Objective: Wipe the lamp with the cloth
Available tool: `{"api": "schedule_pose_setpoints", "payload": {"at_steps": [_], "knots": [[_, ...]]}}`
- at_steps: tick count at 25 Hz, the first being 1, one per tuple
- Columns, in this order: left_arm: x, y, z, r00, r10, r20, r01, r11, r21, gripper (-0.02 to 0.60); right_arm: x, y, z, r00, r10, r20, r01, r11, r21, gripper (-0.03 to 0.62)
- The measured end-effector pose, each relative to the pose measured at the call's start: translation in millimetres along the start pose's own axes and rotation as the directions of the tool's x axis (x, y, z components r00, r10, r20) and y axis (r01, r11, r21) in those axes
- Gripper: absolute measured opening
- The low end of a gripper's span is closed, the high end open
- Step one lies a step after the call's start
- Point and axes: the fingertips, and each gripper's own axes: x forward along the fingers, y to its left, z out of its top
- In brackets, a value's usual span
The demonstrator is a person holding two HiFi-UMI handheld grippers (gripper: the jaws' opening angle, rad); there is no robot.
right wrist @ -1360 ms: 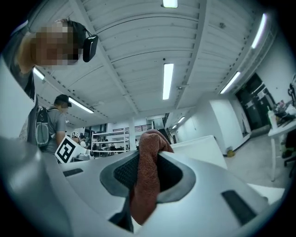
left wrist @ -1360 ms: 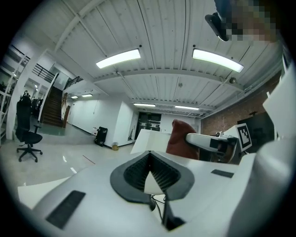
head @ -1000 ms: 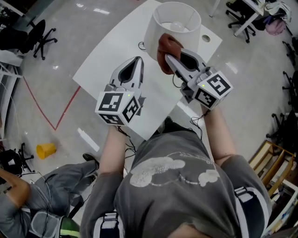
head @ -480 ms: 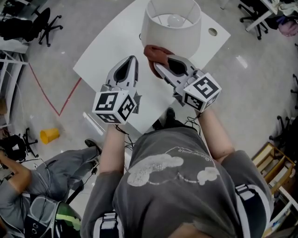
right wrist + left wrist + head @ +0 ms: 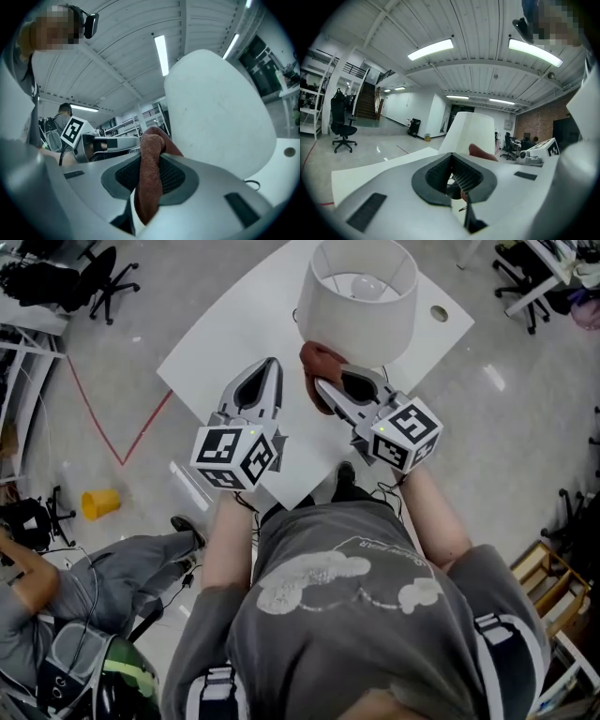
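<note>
cloth (image 5: 320, 366) lower on lamp (image 5: 356, 315), right tongs (image 5: 324, 388) clamped

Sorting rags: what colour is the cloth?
The cloth is reddish brown; the right gripper view shows it best.

cloth (image 5: 149, 178): rough woven fabric | lamp shade (image 5: 352, 329): matt white | table (image 5: 234, 343): smooth white | floor (image 5: 525, 427): glossy

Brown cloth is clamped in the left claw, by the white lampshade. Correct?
Wrong claw. The brown cloth is clamped in the right claw, by the white lampshade; the right gripper view shows it pinched between those jaws. The left claw is shut on nothing.
</note>
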Motion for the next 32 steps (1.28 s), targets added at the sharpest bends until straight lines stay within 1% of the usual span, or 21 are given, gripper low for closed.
{"api": "schedule_pose_setpoints", "payload": {"at_steps": [3, 5, 8, 11, 14, 16, 18, 21, 24, 26, 28, 30, 32], "knots": [[-6, 12, 7, 0.999, -0.027, 0.017, 0.027, 1.000, 0.000, 0.008, 6, 12, 8, 0.999, -0.015, 0.046, 0.016, 1.000, -0.007, 0.086], [-4, 20, 15, 0.998, -0.063, 0.029, 0.063, 0.998, -0.005, 0.008, 14, 18, 21, 0.997, -0.038, 0.073, 0.040, 0.999, -0.024, 0.086], [0, 28, 33, 0.989, -0.145, 0.034, 0.145, 0.989, 0.008, 0.008, 24, 26, 49, 0.986, -0.105, 0.129, 0.111, 0.993, -0.033, 0.087], [2, 37, 48, 0.976, -0.212, 0.043, 0.211, 0.977, 0.018, 0.008, 30, 33, 74, 0.968, -0.170, 0.185, 0.181, 0.982, -0.044, 0.086], [4, 42, 55, 0.964, -0.260, 0.051, 0.259, 0.966, 0.023, 0.008, 29, 28, 96, 0.940, -0.235, 0.246, 0.254, 0.966, -0.050, 0.087], [7, 41, 61, 0.953, -0.297, 0.053, 0.296, 0.955, 0.038, 0.008, 25, 19, 113, 0.912, -0.290, 0.290, 0.313, 0.949, -0.036, 0.086], [7, 43, 66, 0.943, -0.329, 0.054, 0.327, 0.944, 0.043, 0.008, 24, 10, 124, 0.886, -0.342, 0.314, 0.366, 0.931, -0.017, 0.086], [8, 49, 68, 0.928, -0.371, 0.045, 0.369, 0.929, 0.042, 0.008, 28, 3, 128, 0.861, -0.396, 0.318, 0.418, 0.908, -0.001, 0.086], [14, 54, 67, 0.913, -0.407, 0.021, 0.407, 0.913, 0.038, 0.008, 37, 1, 122, 0.849, -0.444, 0.287, 0.460, 0.888, 0.014, 0.086], [17, 55, 65, 0.907, -0.420, 0.006, 0.420, 0.907, 0.029, 0.008, 42, -2, 113, 0.841, -0.461, 0.283, 0.472, 0.881, 0.035, 0.086], [17, 53, 63, 0.905, -0.425, -0.004, 0.424, 0.905, 0.025, 0.008, 48, -6, 101, 0.844, -0.471, 0.257, 0.476, 0.878, 0.047, 0.086], [16, 48, 60, 0.905, -0.425, -0.018, 0.426, 0.905, 0.025, 0.008, 51, -11, 85, 0.846, -0.489, 0.211, 0.491, 0.870, 0.047, 0.086], [14, 47, 56, 0.909, -0.417, -0.026, 0.418, 0.908, 0.030, 0.008, 53, -13, 70, 0.850, -0.495, 0.180, 0.497, 0.867, 0.038, 0.086]]}}
